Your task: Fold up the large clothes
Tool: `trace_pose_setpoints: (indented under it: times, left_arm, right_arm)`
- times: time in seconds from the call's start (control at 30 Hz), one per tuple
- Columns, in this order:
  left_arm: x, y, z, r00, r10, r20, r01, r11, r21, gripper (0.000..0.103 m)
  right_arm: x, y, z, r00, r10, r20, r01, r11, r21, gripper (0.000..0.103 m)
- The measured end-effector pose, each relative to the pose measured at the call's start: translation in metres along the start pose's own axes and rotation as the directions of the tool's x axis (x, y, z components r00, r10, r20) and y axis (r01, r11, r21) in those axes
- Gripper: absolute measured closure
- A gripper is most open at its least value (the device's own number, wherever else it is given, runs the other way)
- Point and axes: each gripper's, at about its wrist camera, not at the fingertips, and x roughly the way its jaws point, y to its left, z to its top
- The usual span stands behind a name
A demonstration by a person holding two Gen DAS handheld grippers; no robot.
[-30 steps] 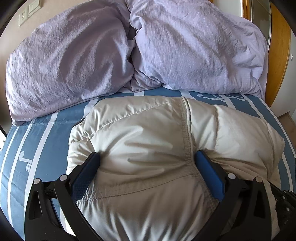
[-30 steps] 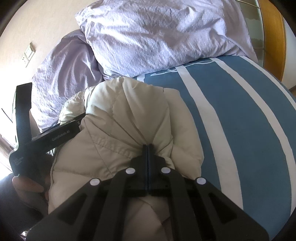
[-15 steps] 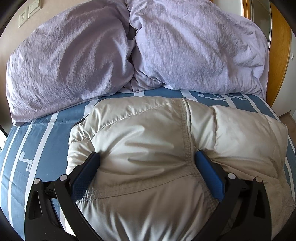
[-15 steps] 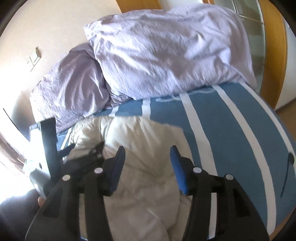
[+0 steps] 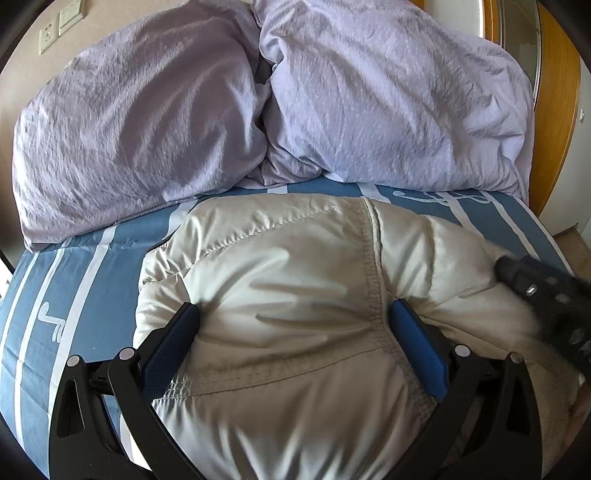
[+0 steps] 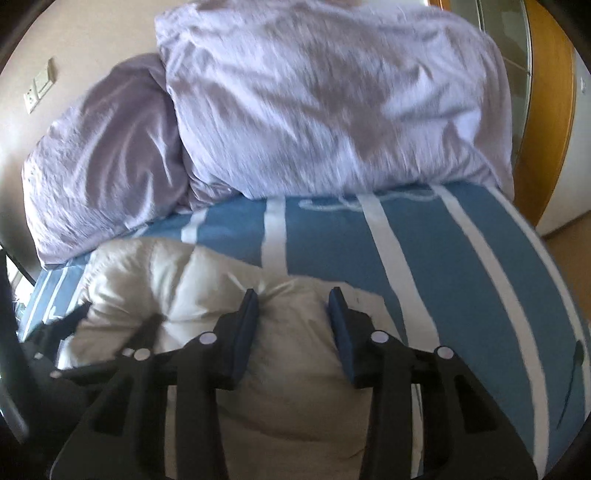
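Garment: a cream padded jacket [image 5: 295,295], bundled into a thick mound on the blue striped bedsheet [image 5: 74,280]. It fills the lower centre of the left wrist view and the lower left of the right wrist view.

Backdrop: two lilac pillows [image 5: 332,99] across the top of both views, well apart from the jaws; a wall socket [image 5: 48,35] in the upper left corner.

Left gripper [image 5: 295,325]: jaws stand wide, one blue pad on each side of a fat fold of the jacket, the fabric bulging up between them. The pads look sunk into the padding, so I judge this a hold on the bundle.

Right gripper [image 6: 293,306]: jaws partly apart and closing. The jacket's right-hand lobe lies under and between the tips, but the pads do not pinch it.

Key relation: the jacket's long axis runs across the frame, left to right. The left gripper sits on its middle; the right gripper is at its right end, seen as a blurred dark shape at the right edge of the left wrist view.

Nearer hand: the right one is nearer the free end, with bare sheet to its right.

Next move, as a judgement: the right jaws need to bite that end.
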Motion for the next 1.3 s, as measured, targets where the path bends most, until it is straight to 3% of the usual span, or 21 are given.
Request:
trace_pose_setpoints:
  times: [0.33, 1.17, 1.27, 1.3]
  left_arm:
    - [0.000, -0.004, 0.000, 1.000, 0.013, 0.006, -0.013, 1.000, 0.009, 0.001]
    - [0.002, -0.008, 0.000, 0.999, 0.040, -0.005, -0.040, 0.999, 0.025, 0.001]
    - [-0.008, -0.004, 0.003, 0.999, 0.024, -0.028, -0.023, 0.999, 0.024, 0.001]
    - [-0.016, 0.001, 0.005, 1.000, 0.007, -0.029, -0.007, 1.000, 0.016, 0.002]
  right_arm:
    - [0.020, -0.007, -0.018, 1.000, 0.017, 0.017, -0.017, 1.000, 0.005, 0.064]
    - [0.029, -0.013, -0.017, 0.998, 0.059, -0.015, -0.059, 0.998, 0.034, 0.061]
    - [0.019, -0.018, -0.008, 0.994, 0.092, -0.060, -0.088, 0.995, 0.055, 0.057]
    - [0.013, -0.022, -0.006, 0.992, 0.110, -0.065, -0.106, 0.992, 0.070, 0.051]
